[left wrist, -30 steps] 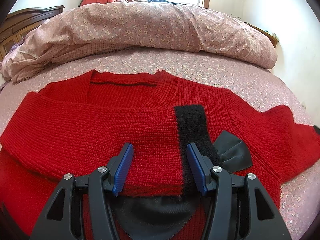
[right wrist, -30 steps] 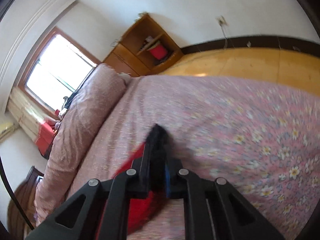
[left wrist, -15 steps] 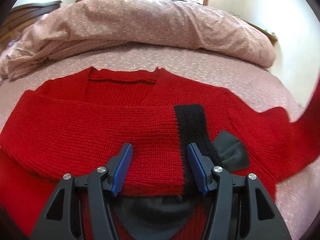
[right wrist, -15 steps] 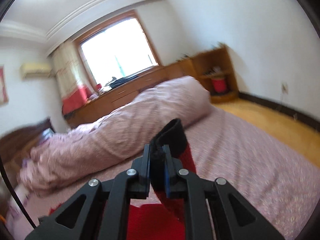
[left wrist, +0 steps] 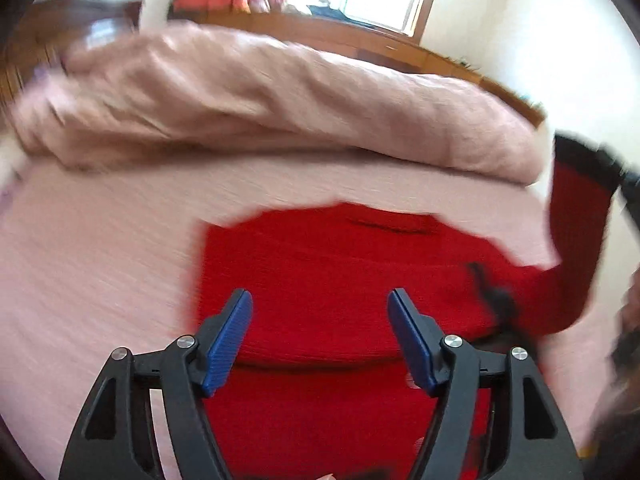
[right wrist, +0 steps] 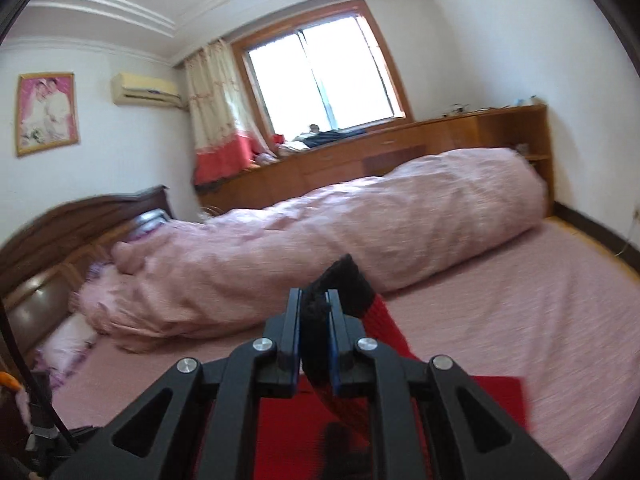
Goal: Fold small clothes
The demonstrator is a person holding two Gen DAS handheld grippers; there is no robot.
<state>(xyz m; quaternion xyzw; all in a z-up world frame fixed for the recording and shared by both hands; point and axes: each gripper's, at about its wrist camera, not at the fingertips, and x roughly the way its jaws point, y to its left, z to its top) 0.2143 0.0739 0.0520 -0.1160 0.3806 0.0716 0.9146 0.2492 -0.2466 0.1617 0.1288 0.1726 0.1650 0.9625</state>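
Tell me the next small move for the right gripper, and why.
Probably carry the sleeve leftward across the red sweater and lay it flat. The right gripper is clamped on the black cuff, holding the sleeve off the bed, while the left gripper hovers open over the sweater.

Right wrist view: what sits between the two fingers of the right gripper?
The black knitted cuff of the red sweater's sleeve is pinched between the fingers of the right gripper; the right wrist view shows it directly.

Pink-sheeted bed (left wrist: 100, 256) under a red sweater (left wrist: 340, 280), with a rolled pink quilt (right wrist: 340, 232) behind.
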